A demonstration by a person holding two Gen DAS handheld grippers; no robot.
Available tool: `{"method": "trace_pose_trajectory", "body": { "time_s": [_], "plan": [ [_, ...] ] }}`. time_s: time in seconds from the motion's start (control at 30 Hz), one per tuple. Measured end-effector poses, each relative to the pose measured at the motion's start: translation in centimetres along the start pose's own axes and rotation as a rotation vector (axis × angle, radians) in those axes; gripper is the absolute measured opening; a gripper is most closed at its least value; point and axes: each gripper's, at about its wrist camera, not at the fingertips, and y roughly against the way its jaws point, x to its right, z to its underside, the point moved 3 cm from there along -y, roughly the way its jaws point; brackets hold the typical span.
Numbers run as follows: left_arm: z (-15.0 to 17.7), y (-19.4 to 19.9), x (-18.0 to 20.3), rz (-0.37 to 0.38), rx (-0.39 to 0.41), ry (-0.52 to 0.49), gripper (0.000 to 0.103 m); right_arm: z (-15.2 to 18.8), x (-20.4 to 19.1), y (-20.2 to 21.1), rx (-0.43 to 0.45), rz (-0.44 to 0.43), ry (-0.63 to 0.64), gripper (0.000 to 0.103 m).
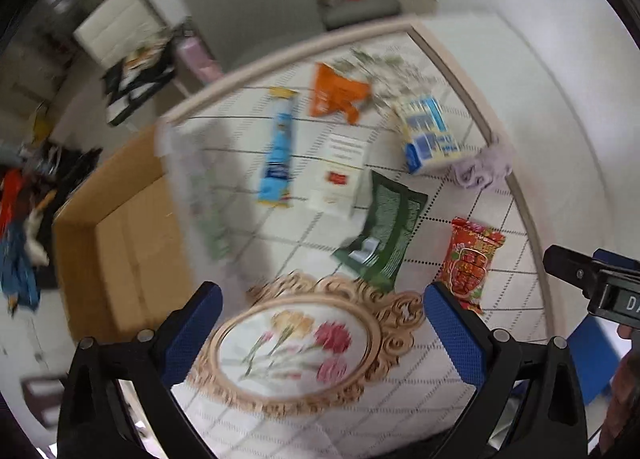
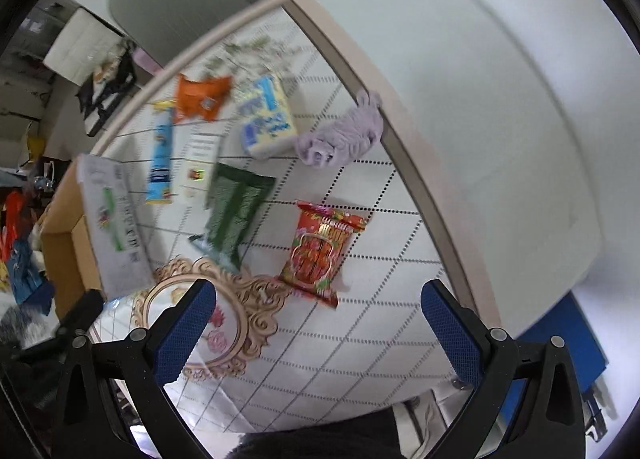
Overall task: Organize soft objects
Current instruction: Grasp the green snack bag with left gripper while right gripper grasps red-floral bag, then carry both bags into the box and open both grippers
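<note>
We see the table (image 2: 360, 339) under a grid cloth, a cardboard box (image 1: 120, 239) at its left edge, and packets spread across it: green pack (image 2: 236, 211), red pack (image 2: 320, 251), blue tube (image 1: 278, 155), lilac cloth (image 2: 344, 135) by the right rim. Our left gripper (image 1: 320, 327) and right gripper (image 2: 318, 323) gape wide, holding nothing

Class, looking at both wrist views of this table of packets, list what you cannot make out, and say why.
- Print on the orange packet: motion blur, both views.
- Inside of the cardboard box: left wrist view blurred; right wrist view blocked by the white packet.
- Framed flower print: part hidden behind a right gripper finger.
</note>
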Motion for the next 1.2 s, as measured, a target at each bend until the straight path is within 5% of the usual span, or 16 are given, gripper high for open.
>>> {"method": "trace_pose_trajectory", "body": {
  "time_s": [0.1, 0.3, 0.37, 0.4, 0.43, 0.53, 0.77, 0.83, 0.97, 1.2],
  "plan": [
    [-1.5, -5.0, 2.4, 0.035, -0.094, -0.070, 0.101, -0.9, 0.7, -4.5, -0.070, -0.005, -0.030, 0.103],
    [-2.9, -13.7, 6.2, -0.008, -0.238, -0.208, 0.094, -0.4, 3.0, -10.0, -0.153, -0.044, -0.152, 0.102],
    [-3.2, -15.6, 6.8, -0.023, -0.266, -0.230, 0.085, -0.1, 3.6, -10.6, -0.167, -0.060, -0.175, 0.102],
    [-3.3, -16.6, 6.9, -0.032, -0.284, -0.230, 0.068, 0.0, 3.8, -11.0, -0.175, -0.074, -0.183, 0.102],
    [-3.2, -17.4, 6.8, -0.017, -0.309, -0.211, 0.054, -0.1, 3.8, -11.3, -0.185, -0.087, -0.188, 0.102],
    [-3.0, -17.2, 5.3, 0.038, -0.321, -0.098, 0.041, 0.0, 3.8, -12.0, -0.202, -0.119, -0.209, 0.102],
    [1.7, -17.8, 0.0, 0.112, -0.406, 0.195, 0.040, 0.0, 0.6, -14.9, -0.251, -0.164, -0.205, 0.099],
    [2.6, -18.2, -0.7, 0.123, -0.411, 0.228, 0.038, 0.0, -0.2, -15.9, -0.266, -0.160, -0.204, 0.093],
    [3.4, -18.6, -1.0, 0.138, -0.390, 0.257, 0.035, 0.0, -1.6, -17.8, -0.293, -0.076, -0.179, 0.058],
    [3.8, -14.4, -1.6, 0.160, -0.322, 0.250, 0.031, 0.8, -3.1, -16.8, -0.243, -0.007, -0.096, 0.047]
  ]
}}
